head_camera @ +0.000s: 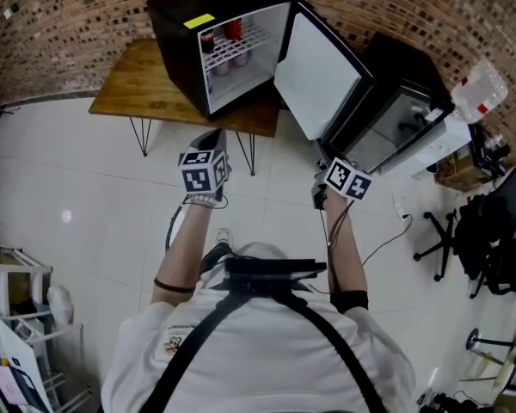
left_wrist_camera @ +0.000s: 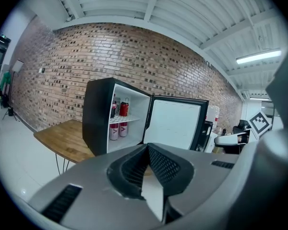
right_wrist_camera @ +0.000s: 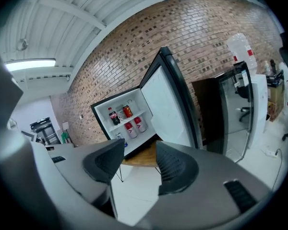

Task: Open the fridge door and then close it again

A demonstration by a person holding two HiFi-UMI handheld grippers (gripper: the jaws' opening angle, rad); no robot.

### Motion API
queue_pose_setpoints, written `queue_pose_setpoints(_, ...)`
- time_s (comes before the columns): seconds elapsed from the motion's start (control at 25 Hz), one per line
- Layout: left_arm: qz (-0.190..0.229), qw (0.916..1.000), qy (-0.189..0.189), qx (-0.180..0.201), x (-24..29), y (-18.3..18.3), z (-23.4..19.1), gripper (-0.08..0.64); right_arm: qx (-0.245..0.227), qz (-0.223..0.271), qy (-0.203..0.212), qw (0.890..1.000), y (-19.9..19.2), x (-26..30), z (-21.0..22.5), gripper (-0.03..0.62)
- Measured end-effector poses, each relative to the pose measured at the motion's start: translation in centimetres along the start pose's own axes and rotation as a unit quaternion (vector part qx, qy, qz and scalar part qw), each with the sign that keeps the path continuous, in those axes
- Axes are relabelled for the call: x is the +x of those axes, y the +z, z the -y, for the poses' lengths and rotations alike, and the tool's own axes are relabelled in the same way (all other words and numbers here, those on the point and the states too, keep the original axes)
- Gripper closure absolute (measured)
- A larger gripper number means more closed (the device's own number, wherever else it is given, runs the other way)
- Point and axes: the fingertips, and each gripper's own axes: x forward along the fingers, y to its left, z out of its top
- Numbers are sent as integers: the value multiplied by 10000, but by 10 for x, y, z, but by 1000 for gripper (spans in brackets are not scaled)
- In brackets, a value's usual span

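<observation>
A black mini fridge (head_camera: 185, 46) stands on a wooden table (head_camera: 129, 89) against the brick wall. Its door (head_camera: 320, 77) is swung wide open to the right, and cans and bottles (head_camera: 228, 46) show on the white shelves inside. My left gripper (head_camera: 213, 142) hangs below the table's front edge, and in the left gripper view it (left_wrist_camera: 148, 150) is shut on nothing and faces the fridge (left_wrist_camera: 98, 121). My right gripper (head_camera: 325, 169) is just below the door's lower corner. In the right gripper view it (right_wrist_camera: 140, 155) is open and empty, apart from the door (right_wrist_camera: 167, 107).
A second dark cabinet with a glass front (head_camera: 394, 114) stands right of the open door. Beside it is a white water dispenser with a bottle (head_camera: 475, 91). An office chair (head_camera: 490, 235) is at the right, a cable (head_camera: 387, 239) lies on the floor, and a rack (head_camera: 17, 317) is at the lower left.
</observation>
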Motion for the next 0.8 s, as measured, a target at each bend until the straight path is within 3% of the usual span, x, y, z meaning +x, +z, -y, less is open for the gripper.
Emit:
queue_pose_setpoints(0.32, -8, 10000, -34, -41, 30, 13, -10, 558, -140, 75, -591, 9981, 38, 28, 68, 318)
queue_pose_setpoints(0.48, -36, 10000, -17, -23, 43, 20, -27, 558, -249, 101, -778, 9966, 52, 48, 89, 267)
queue_pose_setpoints(0.8, -141, 9999, 57, -23, 61, 28, -59, 558, -633, -62, -1118, 9917, 76, 77, 120, 253)
